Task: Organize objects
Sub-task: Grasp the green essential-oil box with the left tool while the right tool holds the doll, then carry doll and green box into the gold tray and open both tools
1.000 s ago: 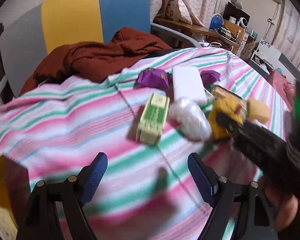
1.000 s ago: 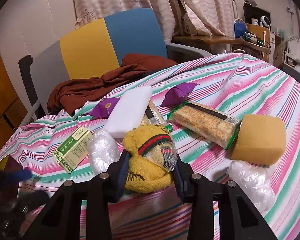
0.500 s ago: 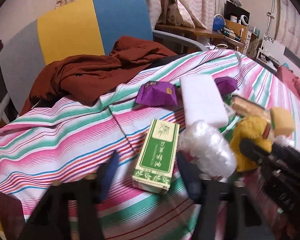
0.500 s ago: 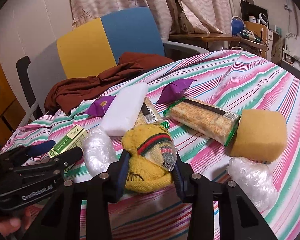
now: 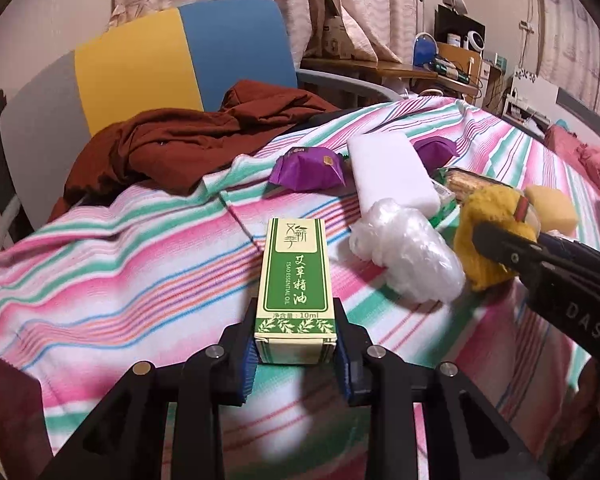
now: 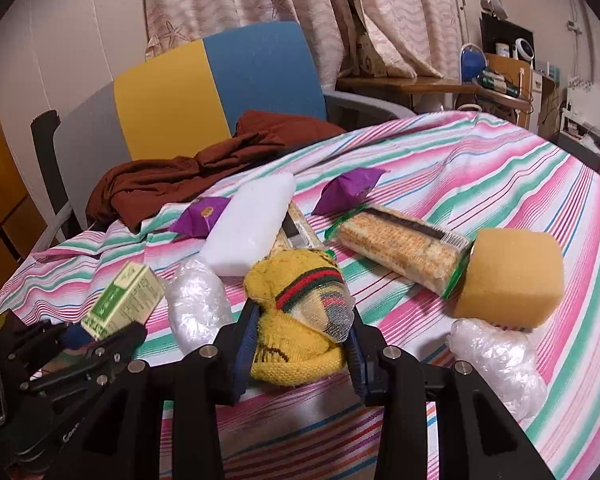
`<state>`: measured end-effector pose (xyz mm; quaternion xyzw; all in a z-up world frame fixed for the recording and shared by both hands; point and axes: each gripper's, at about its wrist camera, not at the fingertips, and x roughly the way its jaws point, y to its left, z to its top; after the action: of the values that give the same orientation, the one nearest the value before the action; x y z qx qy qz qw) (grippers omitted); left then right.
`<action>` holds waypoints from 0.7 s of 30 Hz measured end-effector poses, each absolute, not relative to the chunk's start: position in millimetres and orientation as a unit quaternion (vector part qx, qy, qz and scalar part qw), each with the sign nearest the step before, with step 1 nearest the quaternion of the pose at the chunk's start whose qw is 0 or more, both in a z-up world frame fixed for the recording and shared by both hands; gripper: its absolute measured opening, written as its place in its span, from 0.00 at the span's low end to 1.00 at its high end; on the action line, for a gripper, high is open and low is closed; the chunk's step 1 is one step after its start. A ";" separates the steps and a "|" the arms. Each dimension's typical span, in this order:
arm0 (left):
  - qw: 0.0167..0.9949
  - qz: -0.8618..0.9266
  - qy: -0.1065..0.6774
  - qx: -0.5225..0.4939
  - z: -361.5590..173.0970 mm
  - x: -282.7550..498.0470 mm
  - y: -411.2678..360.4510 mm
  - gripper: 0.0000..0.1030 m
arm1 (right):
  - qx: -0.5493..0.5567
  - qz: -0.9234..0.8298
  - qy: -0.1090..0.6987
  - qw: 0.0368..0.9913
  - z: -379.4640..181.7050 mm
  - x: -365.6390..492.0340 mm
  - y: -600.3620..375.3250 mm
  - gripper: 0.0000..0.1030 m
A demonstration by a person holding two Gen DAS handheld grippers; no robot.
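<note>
My left gripper (image 5: 296,350) is shut on the near end of a green essential-oil box (image 5: 294,276) that lies on the striped tablecloth (image 5: 120,264). The box also shows in the right wrist view (image 6: 124,300), at the left. My right gripper (image 6: 300,340) is shut on a yellow knitted sock (image 6: 296,320) with red and green stripes. The sock shows in the left wrist view (image 5: 488,232), at the right, held in the black right gripper (image 5: 548,264).
On the cloth lie a white foam block (image 6: 252,224), two purple packets (image 6: 348,192), a cracker pack (image 6: 404,248), a yellow sponge (image 6: 512,276) and two clear plastic wads (image 6: 496,360). A brown garment (image 6: 204,168) hangs over a blue-and-yellow chair (image 6: 220,84) behind.
My left gripper moved forward to the green box and closed on its near end. The right gripper stayed shut on the yellow sock, nearly still.
</note>
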<state>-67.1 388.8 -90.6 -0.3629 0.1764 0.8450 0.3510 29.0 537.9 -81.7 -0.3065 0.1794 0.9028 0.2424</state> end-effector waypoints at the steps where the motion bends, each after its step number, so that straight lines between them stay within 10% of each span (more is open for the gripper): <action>1: 0.351 0.845 0.173 -0.365 -90.8 -65.6 387.2 0.30 | -0.305 0.903 0.176 0.244 -80.9 29.2 536.8 0.39; 21: 0.356 0.841 0.126 -0.387 -86.0 -24.1 342.2 0.30 | -0.301 0.910 0.157 0.236 -74.6 58.3 503.0 0.39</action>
<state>-24.1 342.2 -86.0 -0.3875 0.1257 0.8412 0.3557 58.3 503.0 -74.6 -0.3011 0.1572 0.9105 0.2359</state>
